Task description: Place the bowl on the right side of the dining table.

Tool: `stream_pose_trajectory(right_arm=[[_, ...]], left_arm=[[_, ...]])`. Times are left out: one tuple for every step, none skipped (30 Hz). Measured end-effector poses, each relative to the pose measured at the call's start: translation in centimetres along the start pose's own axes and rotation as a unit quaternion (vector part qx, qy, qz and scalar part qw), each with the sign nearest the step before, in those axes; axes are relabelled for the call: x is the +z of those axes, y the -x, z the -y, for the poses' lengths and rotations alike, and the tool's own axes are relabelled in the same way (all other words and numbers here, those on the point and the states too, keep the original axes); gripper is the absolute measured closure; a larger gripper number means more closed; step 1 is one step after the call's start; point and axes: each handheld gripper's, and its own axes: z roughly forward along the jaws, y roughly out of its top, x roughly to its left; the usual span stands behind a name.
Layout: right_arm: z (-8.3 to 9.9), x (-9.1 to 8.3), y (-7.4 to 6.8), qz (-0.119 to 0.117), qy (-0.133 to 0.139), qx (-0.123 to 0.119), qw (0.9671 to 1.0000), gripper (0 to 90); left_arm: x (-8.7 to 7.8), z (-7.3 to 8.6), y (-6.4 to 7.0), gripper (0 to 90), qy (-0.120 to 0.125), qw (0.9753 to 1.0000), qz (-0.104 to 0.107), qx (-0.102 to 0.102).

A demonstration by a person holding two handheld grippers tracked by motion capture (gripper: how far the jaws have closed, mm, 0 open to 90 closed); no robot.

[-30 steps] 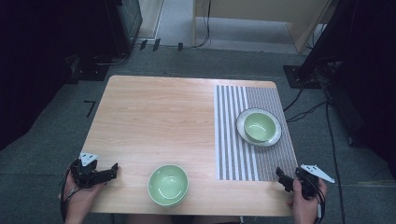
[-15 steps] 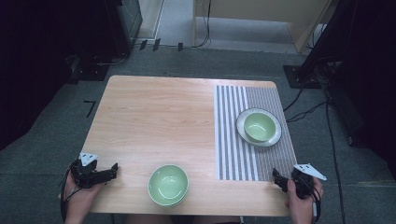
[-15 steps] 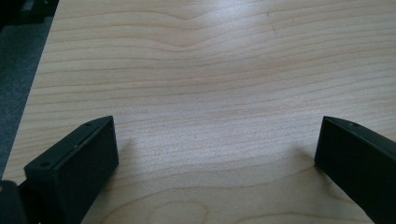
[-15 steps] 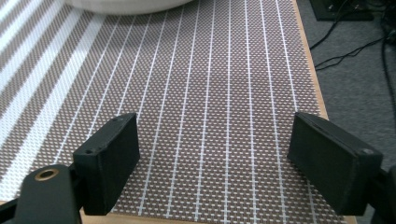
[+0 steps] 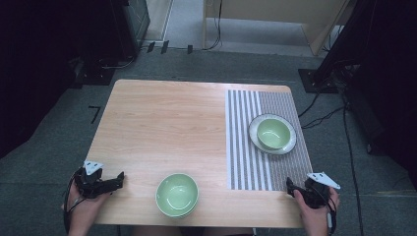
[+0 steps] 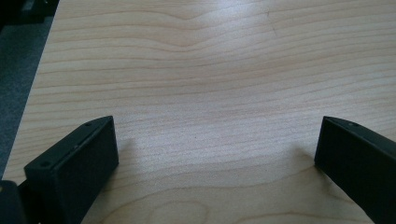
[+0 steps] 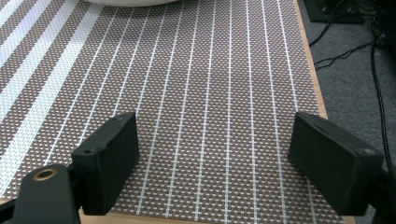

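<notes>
A light green bowl stands alone on the wooden table near the front edge. A second green bowl sits on a white plate on the striped placemat at the right. My left gripper rests at the table's front left corner, open, with bare wood between its jaws. My right gripper is at the front right corner, open over the placemat's near edge, with nothing between its jaws. The plate's rim shows at the top of the right gripper view.
The table's right edge runs close beside the right gripper, with grey floor and cables beyond it. Dark equipment stands and cables lie on the floor behind and to the right of the table.
My right gripper has shifted a little to the left, over the placemat's front corner. The left gripper and both bowls have stayed where they were.
</notes>
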Motion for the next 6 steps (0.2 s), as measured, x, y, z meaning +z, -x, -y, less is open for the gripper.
stream_pose_trajectory(right_arm=[[0.0,0.0,0.0,0.0,0.0,0.0,1.0,15.8],[0.0,0.0,0.0,0.0,0.0,0.0,1.0,15.9],[0.0,-0.01,0.0,0.0,0.0,0.0,1.0,16.4],[0.02,-0.08,-0.03,0.002,0.0,0.002,1.0,20.1],[0.09,-0.24,-0.1,0.008,0.006,0.008,0.9999,27.0],[0.07,-0.43,-0.19,0.009,0.012,0.014,0.9998,30.4]], left_arm=[[0.0,0.0,0.0,0.0,0.0,1.0,0.0,0.0],[0.0,0.0,0.0,0.0,0.0,1.0,0.0,0.0],[0.0,0.0,0.0,0.0,0.0,1.0,0.0,0.0],[0.0,-0.01,0.0,0.0,0.0,1.0,0.0,0.0],[0.0,-0.01,0.0,0.0,0.0,1.0,0.0,0.0],[0.0,-0.01,-0.01,0.0,0.0,1.0,0.0,0.0]])
